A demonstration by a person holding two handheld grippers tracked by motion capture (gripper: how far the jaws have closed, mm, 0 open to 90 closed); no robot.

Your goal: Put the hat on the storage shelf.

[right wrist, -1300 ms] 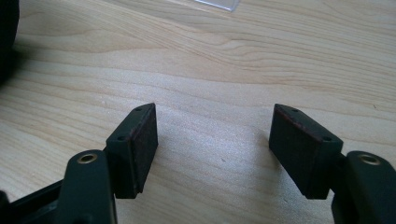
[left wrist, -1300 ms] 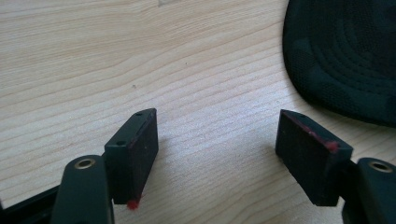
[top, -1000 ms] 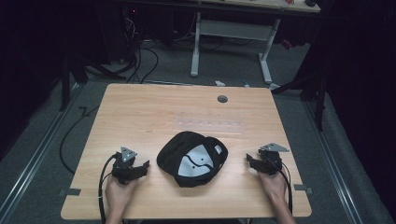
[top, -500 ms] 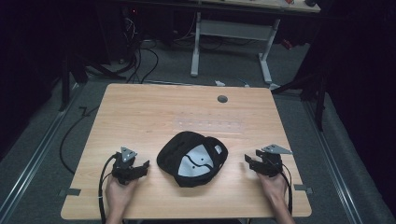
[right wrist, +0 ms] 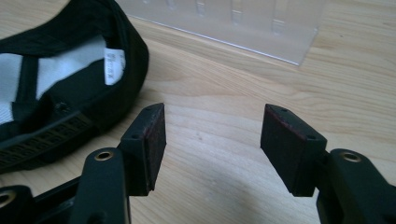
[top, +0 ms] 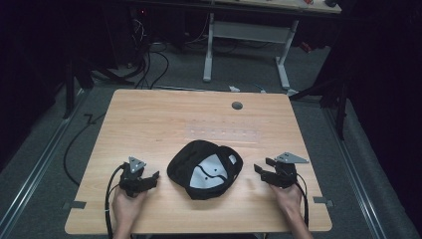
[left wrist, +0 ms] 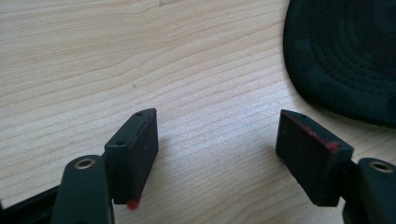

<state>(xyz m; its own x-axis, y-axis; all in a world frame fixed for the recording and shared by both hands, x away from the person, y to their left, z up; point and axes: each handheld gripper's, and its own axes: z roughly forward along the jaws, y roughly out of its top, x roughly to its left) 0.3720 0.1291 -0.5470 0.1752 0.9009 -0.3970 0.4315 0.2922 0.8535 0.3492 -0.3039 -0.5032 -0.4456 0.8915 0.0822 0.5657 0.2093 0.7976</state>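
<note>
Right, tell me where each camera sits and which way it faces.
High view: above the person's side, looking forward and down on the table; forearms, left gripper and right gripper flank the cap.
Left gripper view: rides the left gripper, facing the tabletop; open fingers, cap brim at right.
Right gripper view: rides the right gripper; open fingers, cap's inside at left, clear plastic rack behind.
All three share the cap.

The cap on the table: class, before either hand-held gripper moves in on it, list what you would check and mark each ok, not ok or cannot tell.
1. Left hand-held gripper jaws open, nothing between them: ok.
2. Right hand-held gripper jaws open, nothing between them: ok.
3. Cap lies between both grippers, untouched: ok.
4. Cap lies upside down, lining and label facing up: ok.
5. Clear plastic rack stands apart from the cap: ok.
6. Cap's back strap fastened: cannot tell.
</note>
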